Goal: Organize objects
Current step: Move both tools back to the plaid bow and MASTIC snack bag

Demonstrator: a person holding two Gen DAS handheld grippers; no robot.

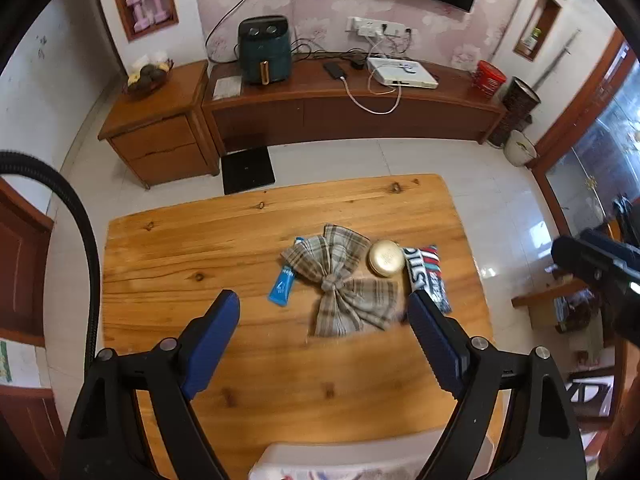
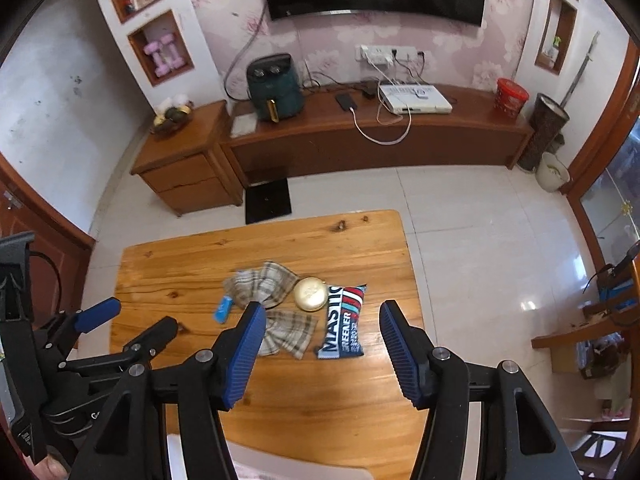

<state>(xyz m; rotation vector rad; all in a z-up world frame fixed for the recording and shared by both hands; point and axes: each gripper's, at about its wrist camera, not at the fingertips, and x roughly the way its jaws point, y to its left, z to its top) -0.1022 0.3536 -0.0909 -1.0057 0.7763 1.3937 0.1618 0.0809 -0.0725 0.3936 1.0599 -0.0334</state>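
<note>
Four items are clustered mid-counter (image 1: 168, 248): a plaid cloth bow (image 1: 340, 280), blue tube (image 1: 283, 286), gold compact (image 1: 386, 258) and printed pouch (image 1: 428, 276). Both the left gripper (image 1: 324, 308) and right gripper (image 2: 322, 320) are held released and empty above them, apparently for pickup.

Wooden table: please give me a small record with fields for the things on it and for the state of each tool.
surface: wooden table
items: plaid cloth bow; blue tube; round gold tin; printed packet
arrangement: in one row near the middle; tube partly under the bow; tin between the bow and the packet
left tool: open, holds nothing, above the table
right tool: open, holds nothing, above the table
</note>
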